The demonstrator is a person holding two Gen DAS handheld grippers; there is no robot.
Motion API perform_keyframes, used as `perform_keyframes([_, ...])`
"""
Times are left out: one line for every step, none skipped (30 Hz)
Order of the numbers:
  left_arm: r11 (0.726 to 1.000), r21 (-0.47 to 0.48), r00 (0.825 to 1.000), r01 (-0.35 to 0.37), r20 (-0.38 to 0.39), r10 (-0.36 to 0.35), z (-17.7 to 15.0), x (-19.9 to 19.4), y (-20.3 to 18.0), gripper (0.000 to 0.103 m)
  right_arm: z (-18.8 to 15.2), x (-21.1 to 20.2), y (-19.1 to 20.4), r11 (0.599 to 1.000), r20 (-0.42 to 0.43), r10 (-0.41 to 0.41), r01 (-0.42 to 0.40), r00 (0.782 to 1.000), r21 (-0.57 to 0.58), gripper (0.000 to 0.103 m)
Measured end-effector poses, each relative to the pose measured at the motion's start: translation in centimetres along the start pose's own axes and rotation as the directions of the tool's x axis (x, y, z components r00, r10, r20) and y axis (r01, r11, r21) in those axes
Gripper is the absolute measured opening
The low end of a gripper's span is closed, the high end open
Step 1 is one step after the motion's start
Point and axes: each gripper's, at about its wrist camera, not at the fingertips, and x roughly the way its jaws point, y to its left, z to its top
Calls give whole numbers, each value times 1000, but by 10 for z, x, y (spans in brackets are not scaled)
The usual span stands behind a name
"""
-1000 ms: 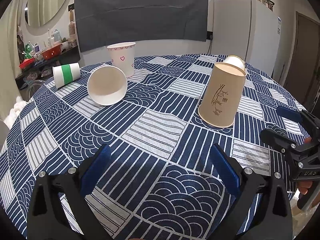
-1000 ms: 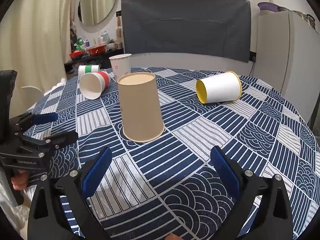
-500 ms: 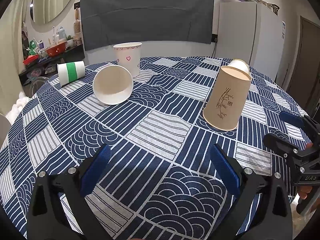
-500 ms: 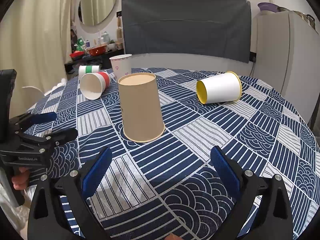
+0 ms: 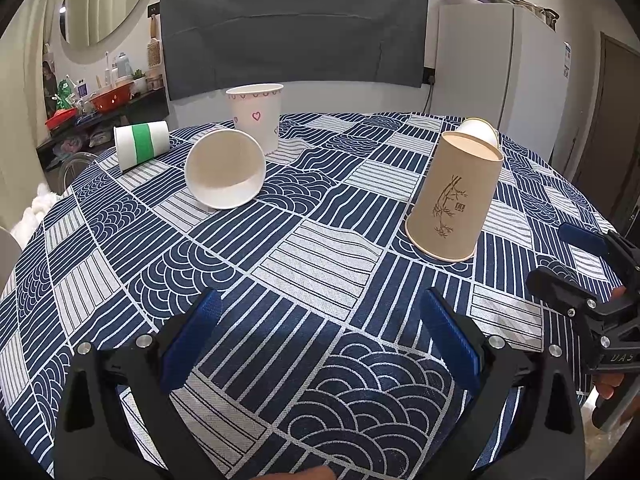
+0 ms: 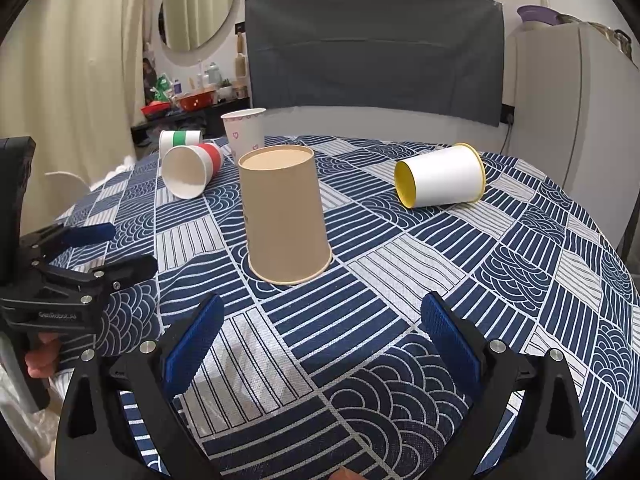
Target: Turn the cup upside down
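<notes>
Round table (image 5: 320,240) w/ blue-white patterned cloth, dark grey panel (image 5: 294,28) on the wall behind, white fridge (image 5: 500,72) at right, oval mirror (image 6: 198,4) upper left, cluttered shelf (image 5: 100,100) far left.

Brown cup (image 6: 284,212) w/ bamboo print stands upside down on the cloth, rim flat on the table, base up, mid-table. Nothing touching it.

Left gripper (image 5: 320,336) low over the near edge, blue pads (image 5: 192,340) spread wide, nothing between them; cup sits ahead and to its right, well apart. Right gripper (image 6: 320,340) also released, pads far apart, empty; brown cup straight ahead of it, near but not touching. Each gripper shows in the other's view at the table edge, fingers parted.

Other cups: white cup w/ red band (image 6: 192,170) on its side, mouth toward cam, left of the brown cup. Green-band cup (image 5: 141,145) on its side further back left. Heart-print cup (image 5: 256,116) upright at the back. Yellow-lined white cup (image 6: 440,176) on its side at right, mostly hidden behind the brown cup in left wrist view.
</notes>
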Motion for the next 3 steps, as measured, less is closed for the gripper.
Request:
perform_keyframes([1000, -2, 1000, 1, -2, -1, 0, 0, 0, 97, 0, 0, 0, 1000, 1, 0, 0, 1000, 0, 95])
perform_keyframes([1000, -5, 1000, 2, -4, -2, 0, 1, 0, 97, 0, 0, 0, 1000, 1, 0, 0, 1000, 0, 95])
perform_keyframes([1000, -7, 1000, 3, -5, -4, 0, 1, 1, 97, 0, 0, 0, 1000, 2, 0, 0, 1000, 0, 95])
